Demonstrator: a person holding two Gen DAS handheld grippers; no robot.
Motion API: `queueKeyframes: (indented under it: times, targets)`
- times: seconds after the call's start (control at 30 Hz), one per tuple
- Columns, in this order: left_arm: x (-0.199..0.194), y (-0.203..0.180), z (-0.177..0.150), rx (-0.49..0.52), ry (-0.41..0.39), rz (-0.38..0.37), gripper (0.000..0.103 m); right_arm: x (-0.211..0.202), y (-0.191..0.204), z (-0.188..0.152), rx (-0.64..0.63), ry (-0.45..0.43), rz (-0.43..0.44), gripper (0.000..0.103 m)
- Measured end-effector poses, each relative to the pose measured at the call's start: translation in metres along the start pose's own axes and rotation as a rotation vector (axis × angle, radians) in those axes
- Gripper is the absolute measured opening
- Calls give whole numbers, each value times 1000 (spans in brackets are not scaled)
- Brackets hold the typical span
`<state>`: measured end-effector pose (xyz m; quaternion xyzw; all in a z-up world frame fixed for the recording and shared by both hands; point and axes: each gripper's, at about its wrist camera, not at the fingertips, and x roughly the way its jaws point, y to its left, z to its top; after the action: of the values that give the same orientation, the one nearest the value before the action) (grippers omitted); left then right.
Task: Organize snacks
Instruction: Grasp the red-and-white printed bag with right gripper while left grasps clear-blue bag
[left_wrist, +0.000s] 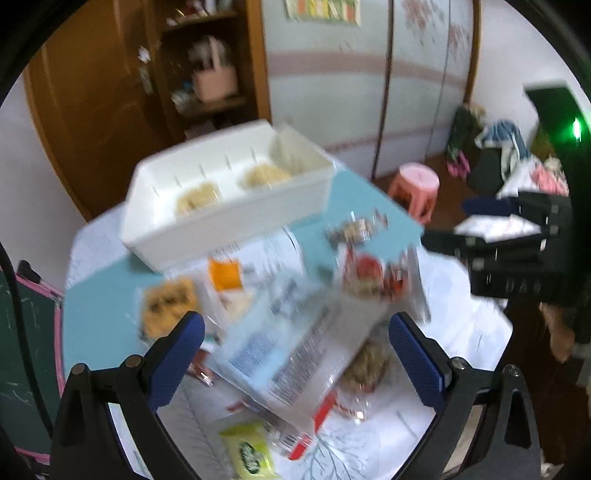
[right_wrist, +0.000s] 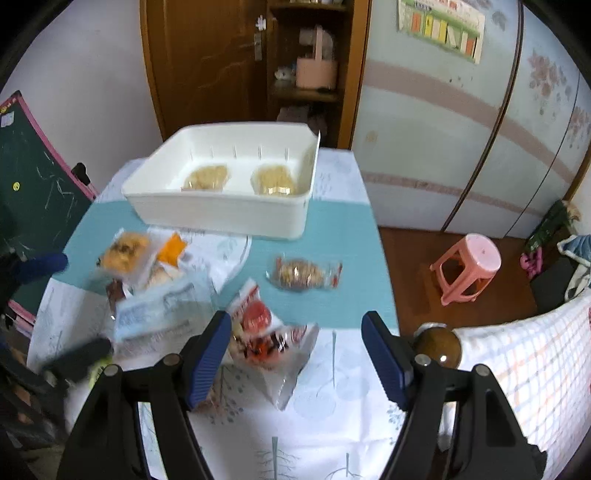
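A white bin (left_wrist: 229, 218) (right_wrist: 221, 210) stands at the far end of the table and holds two beige snack packs (right_wrist: 240, 179). Loose snacks lie in front of it. My left gripper (left_wrist: 295, 343) is open above a clear pack with a light-blue label (left_wrist: 284, 350); a red-and-white pack (left_wrist: 376, 277) lies beyond it. My right gripper (right_wrist: 295, 343) is open, with the red-and-white pack (right_wrist: 266, 343) between its fingers near the left one. A clear pack of brown snacks (right_wrist: 303, 273) lies further out. An orange-topped pack (right_wrist: 125, 251) lies left.
The table has a teal and white cloth (right_wrist: 351, 266). A pink stool (right_wrist: 469, 269) stands on the floor to the right. A chalkboard (right_wrist: 33, 177) leans at the left. A green pack (left_wrist: 251, 450) lies near the front edge. A wooden cabinet stands behind.
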<state>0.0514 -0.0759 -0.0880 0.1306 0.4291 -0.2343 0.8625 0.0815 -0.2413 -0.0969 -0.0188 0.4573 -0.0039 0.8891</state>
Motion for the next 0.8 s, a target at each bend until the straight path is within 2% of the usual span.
queueKeyframes:
  times: [0.2,0.4,0.6,0.7,0.8]
  targets:
    - [42,-15,-23,-2,122,-7,100,39,-18,-22,108,94,101,73]
    - [64,-20,-25,8,172,33,100,65,-31,-33,216,132,209,73]
    - [84,-18,-26,17,209,96,100,86,-34,-35,270,172,269,73]
    - [89,-17,-26,21,199,124,100,93,-34,-36,304,166,318,73]
    - [93,-17,-25,22,198,146,100,100,-29,-35,305,181,324,73]
